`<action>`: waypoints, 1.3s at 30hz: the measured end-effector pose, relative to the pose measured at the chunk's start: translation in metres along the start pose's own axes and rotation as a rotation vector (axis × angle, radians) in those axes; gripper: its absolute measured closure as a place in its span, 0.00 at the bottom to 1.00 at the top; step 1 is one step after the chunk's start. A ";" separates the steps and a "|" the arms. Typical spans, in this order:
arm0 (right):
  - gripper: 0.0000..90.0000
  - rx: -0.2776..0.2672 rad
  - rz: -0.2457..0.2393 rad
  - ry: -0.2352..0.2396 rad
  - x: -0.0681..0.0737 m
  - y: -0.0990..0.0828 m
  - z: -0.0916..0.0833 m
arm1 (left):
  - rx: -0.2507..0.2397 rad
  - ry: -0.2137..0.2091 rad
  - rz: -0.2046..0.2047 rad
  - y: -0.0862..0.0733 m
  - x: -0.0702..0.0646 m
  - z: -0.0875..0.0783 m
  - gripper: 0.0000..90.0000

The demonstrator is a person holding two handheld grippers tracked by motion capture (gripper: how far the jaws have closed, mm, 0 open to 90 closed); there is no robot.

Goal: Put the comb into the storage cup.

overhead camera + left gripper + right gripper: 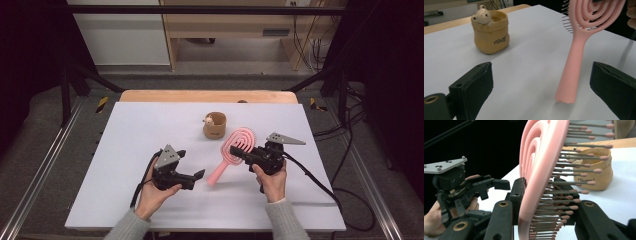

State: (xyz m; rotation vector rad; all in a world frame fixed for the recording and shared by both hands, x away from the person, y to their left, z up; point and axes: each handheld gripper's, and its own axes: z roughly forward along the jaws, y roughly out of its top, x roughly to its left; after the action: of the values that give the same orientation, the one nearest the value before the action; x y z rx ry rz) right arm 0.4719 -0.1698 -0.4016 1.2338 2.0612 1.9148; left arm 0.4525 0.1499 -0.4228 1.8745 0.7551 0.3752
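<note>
overhead forward-down, two close views, shared hairbrush point(235, 150)

The right gripper point(541, 202) has its two black jaws closed on the head of a pink hairbrush point(541, 165), one jaw against the smooth back, the other among the bristles. The brush stands edge-on, bristles pointing right. Behind them a tan fabric pot point(596, 173) sits on the white table point(621, 200). At left, a hand holds the left gripper point(496, 185), jaws apart
</note>
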 end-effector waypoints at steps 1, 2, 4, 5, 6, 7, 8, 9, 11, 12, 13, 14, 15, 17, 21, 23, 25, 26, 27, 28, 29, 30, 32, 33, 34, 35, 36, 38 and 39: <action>0.70 -0.001 0.000 0.000 0.000 0.000 0.000 | -0.001 0.002 -0.003 -0.001 0.001 -0.001 0.05; 0.70 0.001 0.001 -0.002 0.000 0.000 0.000 | -0.003 0.004 -0.009 -0.002 0.004 -0.003 0.05; 0.70 0.002 -0.004 -0.009 0.000 0.000 -0.001 | -0.001 0.011 -0.020 -0.006 0.008 -0.006 0.05; 0.70 0.005 -0.003 -0.009 0.000 0.001 -0.001 | 0.000 0.018 -0.024 -0.008 0.011 -0.008 0.05; 0.70 0.004 -0.003 -0.008 0.000 0.001 -0.002 | -0.001 0.023 -0.026 -0.009 0.013 -0.010 0.05; 0.70 0.004 -0.002 -0.006 0.000 0.001 -0.002 | -0.002 0.028 -0.029 -0.010 0.016 -0.011 0.05; 0.70 0.004 -0.001 -0.007 0.000 0.001 -0.002 | -0.004 0.032 -0.033 -0.011 0.018 -0.014 0.05; 0.70 0.002 -0.002 -0.010 0.000 0.002 -0.003 | -0.009 0.036 -0.037 -0.012 0.020 -0.016 0.06; 0.70 0.000 -0.006 -0.011 0.000 0.002 -0.004 | -0.018 0.046 -0.044 -0.014 0.025 -0.021 0.05; 0.70 -0.001 -0.006 -0.010 0.000 0.003 -0.004 | -0.021 0.049 -0.044 -0.015 0.026 -0.022 0.05; 0.70 -0.003 -0.008 -0.009 0.000 0.003 -0.004 | -0.028 0.051 -0.048 -0.015 0.029 -0.025 0.05; 0.70 -0.006 -0.008 -0.011 0.000 0.004 -0.005 | -0.030 0.053 -0.047 -0.016 0.030 -0.026 0.05; 0.70 -0.008 -0.007 -0.011 0.000 0.004 -0.006 | -0.033 0.060 -0.047 -0.016 0.032 -0.028 0.05; 0.70 -0.014 -0.006 -0.012 0.001 0.005 -0.007 | -0.039 0.069 -0.049 -0.018 0.036 -0.032 0.05; 0.70 -0.026 -0.009 -0.013 0.001 0.007 -0.010 | -0.047 0.081 -0.062 -0.022 0.043 -0.037 0.05; 0.70 -0.029 -0.014 -0.016 0.001 0.008 -0.011 | -0.050 0.090 -0.069 -0.024 0.045 -0.039 0.05; 0.70 -0.031 -0.015 -0.016 0.001 0.010 -0.013 | -0.050 0.098 -0.073 -0.026 0.049 -0.042 0.05; 0.70 -0.034 -0.018 -0.017 0.000 0.010 -0.013 | -0.050 0.103 -0.074 -0.027 0.050 -0.043 0.05; 0.70 -0.034 -0.018 -0.019 0.000 0.011 -0.013 | -0.052 0.108 -0.075 -0.028 0.052 -0.044 0.05; 0.70 -0.035 -0.018 -0.020 0.001 0.012 -0.013 | -0.053 0.113 -0.076 -0.029 0.053 -0.046 0.05; 0.70 -0.034 -0.024 -0.021 0.001 0.013 -0.013 | -0.057 0.117 -0.079 -0.030 0.055 -0.048 0.05; 0.70 -0.034 -0.026 -0.024 0.001 0.014 -0.013 | -0.060 0.119 -0.079 -0.031 0.056 -0.049 0.05; 0.70 -0.032 -0.032 -0.025 0.002 0.016 -0.012 | -0.062 0.127 -0.078 -0.032 0.059 -0.052 0.05; 0.70 -0.032 -0.033 -0.027 0.003 0.017 -0.011 | -0.060 0.132 -0.078 -0.033 0.060 -0.053 0.05; 0.70 -0.032 -0.038 -0.026 0.003 0.017 -0.011 | -0.060 0.138 -0.079 -0.034 0.061 -0.054 0.05; 0.70 -0.030 -0.042 -0.028 0.004 0.018 -0.010 | -0.061 0.142 -0.080 -0.035 0.063 -0.056 0.05; 0.70 -0.029 -0.048 -0.032 0.005 0.019 -0.010 | -0.063 0.144 -0.080 -0.036 0.064 -0.057 0.05; 0.70 -0.027 -0.055 -0.036 0.007 0.020 -0.009 | -0.069 0.152 -0.083 -0.038 0.066 -0.060 0.05; 0.70 -0.029 -0.059 -0.036 0.008 0.021 -0.008 | -0.070 0.153 -0.084 -0.038 0.067 -0.061 0.05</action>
State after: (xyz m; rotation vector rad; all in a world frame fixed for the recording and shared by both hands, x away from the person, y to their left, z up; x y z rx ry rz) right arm 0.4728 -0.1742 -0.3779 1.1789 2.0212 1.8771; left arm 0.4559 0.2469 -0.4375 1.7571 0.9098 0.4894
